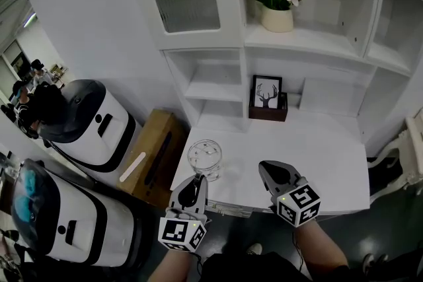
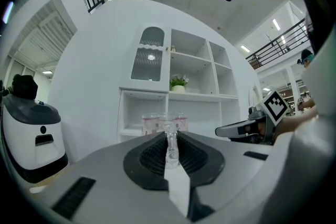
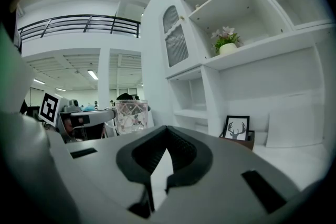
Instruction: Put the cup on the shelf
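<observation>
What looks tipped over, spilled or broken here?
Nothing stands out. The glass cup is upright at the corner of the desk, with its handle in the left claw. The flower pot and deer picture stand straight, and no spill shows.

The cup [image 1: 204, 158] on the counter [image 1: 317, 155], front-left of picture frame [image 1: 267, 92]

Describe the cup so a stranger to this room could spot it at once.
Below the tall white shelf unit runs a white counter. At its front left corner is the cup, held at its handle by the left gripper. Unlike the framed deer picture and flower pot further back, it is clear patterned glass.
</observation>
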`<action>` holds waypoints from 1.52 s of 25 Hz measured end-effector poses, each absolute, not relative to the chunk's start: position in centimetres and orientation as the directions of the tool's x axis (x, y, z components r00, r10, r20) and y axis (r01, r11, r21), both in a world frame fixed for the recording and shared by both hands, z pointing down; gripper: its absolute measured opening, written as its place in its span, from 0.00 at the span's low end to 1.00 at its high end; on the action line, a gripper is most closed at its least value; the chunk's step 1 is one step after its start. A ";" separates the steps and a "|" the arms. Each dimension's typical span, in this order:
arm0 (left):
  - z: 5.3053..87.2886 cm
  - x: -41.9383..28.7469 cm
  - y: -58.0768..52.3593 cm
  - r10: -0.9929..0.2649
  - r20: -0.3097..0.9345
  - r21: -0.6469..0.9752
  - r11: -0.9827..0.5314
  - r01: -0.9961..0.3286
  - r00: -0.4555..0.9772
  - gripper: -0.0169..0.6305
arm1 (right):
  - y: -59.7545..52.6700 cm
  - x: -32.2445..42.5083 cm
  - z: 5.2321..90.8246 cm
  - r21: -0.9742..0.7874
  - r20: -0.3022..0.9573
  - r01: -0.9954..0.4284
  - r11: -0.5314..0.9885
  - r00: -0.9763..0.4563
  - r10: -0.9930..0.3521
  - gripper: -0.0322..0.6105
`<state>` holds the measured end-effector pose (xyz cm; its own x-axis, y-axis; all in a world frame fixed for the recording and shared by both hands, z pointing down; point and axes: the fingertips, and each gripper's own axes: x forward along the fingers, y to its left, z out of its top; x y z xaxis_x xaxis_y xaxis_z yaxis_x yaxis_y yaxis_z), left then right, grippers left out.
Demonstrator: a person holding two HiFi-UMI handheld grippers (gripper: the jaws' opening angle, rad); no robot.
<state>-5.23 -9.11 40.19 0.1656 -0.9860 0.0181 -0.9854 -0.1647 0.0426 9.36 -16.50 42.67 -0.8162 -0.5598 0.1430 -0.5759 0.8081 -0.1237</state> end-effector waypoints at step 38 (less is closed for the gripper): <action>40.9 -12.2 -29.8 -0.965 -0.009 0.040 -0.262 -0.964 0.262 0.08 | -30.6 4.7 44.0 -0.171 0.177 -0.705 0.689 -0.710 -0.682 0.05</action>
